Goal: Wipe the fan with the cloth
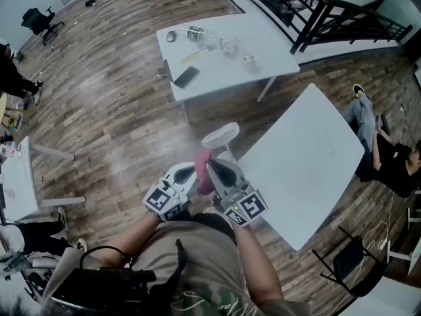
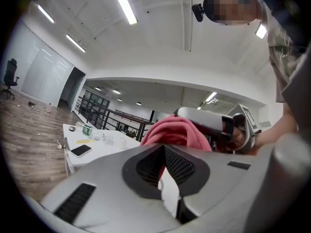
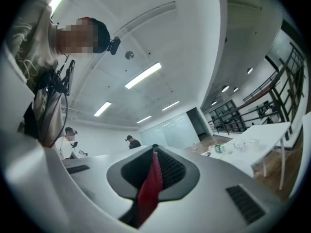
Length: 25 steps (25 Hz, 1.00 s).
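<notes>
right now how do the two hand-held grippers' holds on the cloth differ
The left hand-held gripper has the cloth bunched past its tips, bright pink; the right hand-held gripper shows only a thin fold between its jaws, dark red. Both are shut on it.
</notes>
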Each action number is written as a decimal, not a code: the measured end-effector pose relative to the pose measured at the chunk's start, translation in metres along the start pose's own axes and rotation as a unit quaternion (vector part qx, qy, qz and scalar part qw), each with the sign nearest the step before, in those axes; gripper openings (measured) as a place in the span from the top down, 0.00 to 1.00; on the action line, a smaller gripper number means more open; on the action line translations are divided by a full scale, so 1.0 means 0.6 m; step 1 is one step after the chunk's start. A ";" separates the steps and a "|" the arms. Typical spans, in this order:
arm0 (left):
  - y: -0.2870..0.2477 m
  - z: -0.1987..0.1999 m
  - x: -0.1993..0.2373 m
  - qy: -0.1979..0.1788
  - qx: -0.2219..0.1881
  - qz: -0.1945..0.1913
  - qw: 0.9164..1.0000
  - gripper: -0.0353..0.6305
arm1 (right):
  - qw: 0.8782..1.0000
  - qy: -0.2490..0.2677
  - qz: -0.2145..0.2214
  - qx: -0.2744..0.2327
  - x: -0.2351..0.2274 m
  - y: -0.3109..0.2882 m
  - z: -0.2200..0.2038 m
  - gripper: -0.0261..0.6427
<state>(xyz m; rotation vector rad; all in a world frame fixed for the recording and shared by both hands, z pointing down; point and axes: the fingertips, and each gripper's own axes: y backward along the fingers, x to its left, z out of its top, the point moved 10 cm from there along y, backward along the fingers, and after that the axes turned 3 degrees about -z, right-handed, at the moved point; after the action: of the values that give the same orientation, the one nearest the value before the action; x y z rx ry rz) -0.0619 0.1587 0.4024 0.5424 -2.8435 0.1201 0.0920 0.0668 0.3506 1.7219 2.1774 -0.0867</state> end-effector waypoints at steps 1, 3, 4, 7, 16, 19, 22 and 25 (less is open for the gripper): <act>0.000 0.006 0.000 -0.001 -0.004 -0.001 1.000 0.92 | 1.000 -0.008 0.014 0.007 0.006 -0.002 -0.005 0.92; 0.003 0.013 0.001 -0.002 -0.010 0.000 1.000 0.92 | 0.999 -0.017 0.027 0.020 0.015 -0.006 -0.015 0.84; 0.005 0.015 0.002 -0.002 -0.010 0.001 1.000 0.92 | 0.999 -0.017 0.030 0.027 0.018 -0.008 -0.018 0.84; 0.011 0.014 0.006 -0.003 -0.009 0.005 1.000 0.92 | 0.998 -0.010 0.040 0.055 0.026 -0.016 -0.029 0.68; 0.019 0.025 -0.008 -0.047 0.025 -0.003 0.999 0.92 | 0.989 -0.108 0.042 0.097 0.016 -0.020 -0.051 0.67; 0.021 0.026 -0.017 -0.040 0.040 -0.005 0.998 0.92 | 0.991 -0.072 0.046 0.100 0.021 -0.015 -0.048 0.83; 0.028 0.016 -0.014 -0.034 0.033 0.002 0.999 0.92 | 0.994 -0.010 0.048 0.097 0.034 -0.015 -0.046 0.86; 0.036 -0.008 0.007 -0.023 0.006 0.017 1.000 0.92 | 0.997 0.012 0.020 0.075 0.029 -0.008 -0.044 0.86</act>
<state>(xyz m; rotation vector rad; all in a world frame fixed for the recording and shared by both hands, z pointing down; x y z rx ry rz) -0.0728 0.1775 0.4073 0.5069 -2.8999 0.1328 0.0779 0.0888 0.3690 1.8557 2.2028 -0.2261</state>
